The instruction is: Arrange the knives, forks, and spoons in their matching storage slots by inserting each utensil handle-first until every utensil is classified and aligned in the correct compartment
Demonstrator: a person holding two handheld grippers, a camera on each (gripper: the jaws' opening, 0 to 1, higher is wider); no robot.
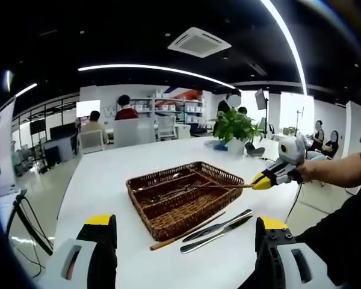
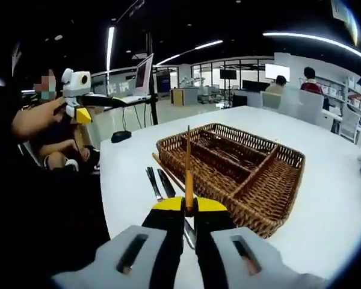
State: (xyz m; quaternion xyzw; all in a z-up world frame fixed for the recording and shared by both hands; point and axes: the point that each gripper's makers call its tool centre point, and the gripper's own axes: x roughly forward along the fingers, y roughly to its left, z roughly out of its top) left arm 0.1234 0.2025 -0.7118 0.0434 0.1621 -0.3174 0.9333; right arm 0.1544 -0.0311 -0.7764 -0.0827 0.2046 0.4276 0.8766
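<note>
A brown wicker tray [image 1: 168, 224] [image 2: 271, 208] with long slots sits mid-table, several utensils lying in its far slots. My right gripper [image 2: 189, 208] [image 1: 260, 181] is shut on a wooden-handled utensil [image 2: 188, 165] [image 1: 222, 185] that points out over the tray; its gripped end is hidden. On the table beside the tray's near edge lie two metal knives [image 1: 219, 227] [image 2: 158, 182] and another wooden-handled utensil [image 1: 186, 232] [image 2: 167, 170]. My left gripper [image 1: 185, 221] is open above the table in front of the tray, and is also seen raised beside the table [image 2: 79, 113].
The white table [image 1: 108, 180] is wide, with its edge close to the knives [image 2: 117, 198]. A potted plant [image 1: 234, 127] stands at the far end. A tripod and cables [image 1: 24, 211] are on the floor. People sit at desks behind.
</note>
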